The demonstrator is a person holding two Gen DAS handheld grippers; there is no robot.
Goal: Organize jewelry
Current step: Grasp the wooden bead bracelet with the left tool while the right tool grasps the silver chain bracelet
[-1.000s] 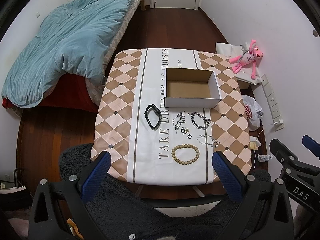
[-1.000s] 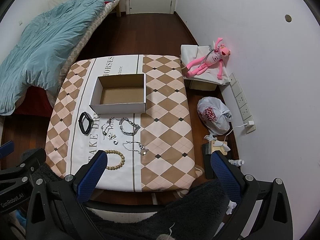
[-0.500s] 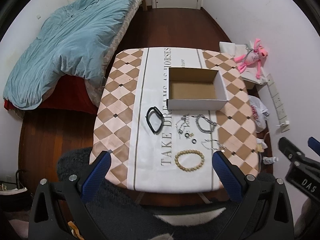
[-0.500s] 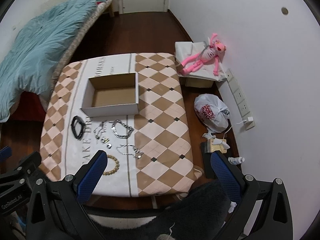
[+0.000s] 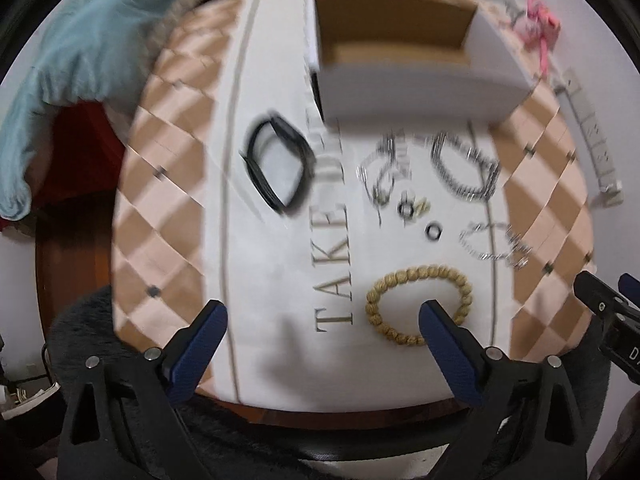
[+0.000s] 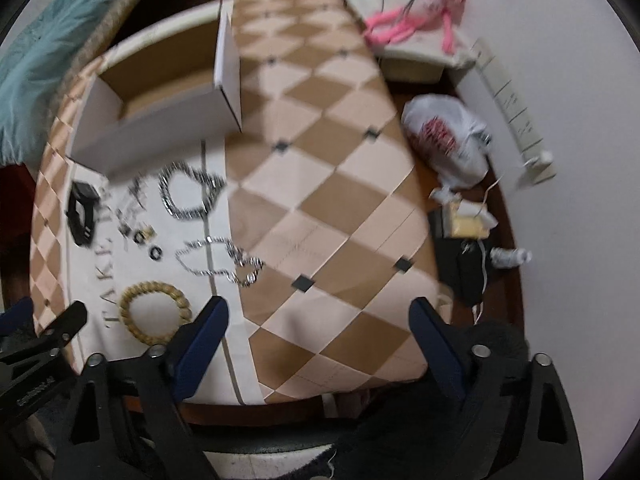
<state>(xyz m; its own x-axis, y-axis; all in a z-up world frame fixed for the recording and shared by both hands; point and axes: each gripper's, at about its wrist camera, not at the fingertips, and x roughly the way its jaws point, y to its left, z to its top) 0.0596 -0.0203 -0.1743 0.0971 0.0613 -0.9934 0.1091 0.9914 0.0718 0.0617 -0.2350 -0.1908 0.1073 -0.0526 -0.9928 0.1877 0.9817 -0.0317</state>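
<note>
Both views look down on a desk under a checked brown-and-pink cloth with a white printed band, and both are blurred. The left gripper hangs over the near end of the white band, its blue jaws wide apart and closing, with nothing pressed between them; its right fingertip overlaps the near inner edge of the wooden bead bracelet in the left view, though contact cannot be told. Beyond the beads lie a thin silver chain, two small dark rings, a tangle of small silver pieces, a heavy silver chain bracelet and a black band, all loose on the cloth. The open cardboard box sits just past them, its brown floor showing. The right gripper hangs over the checked part near the desk's front edge, jaws apart and closing on nothing, the bead bracelet just left of its left finger
</note>
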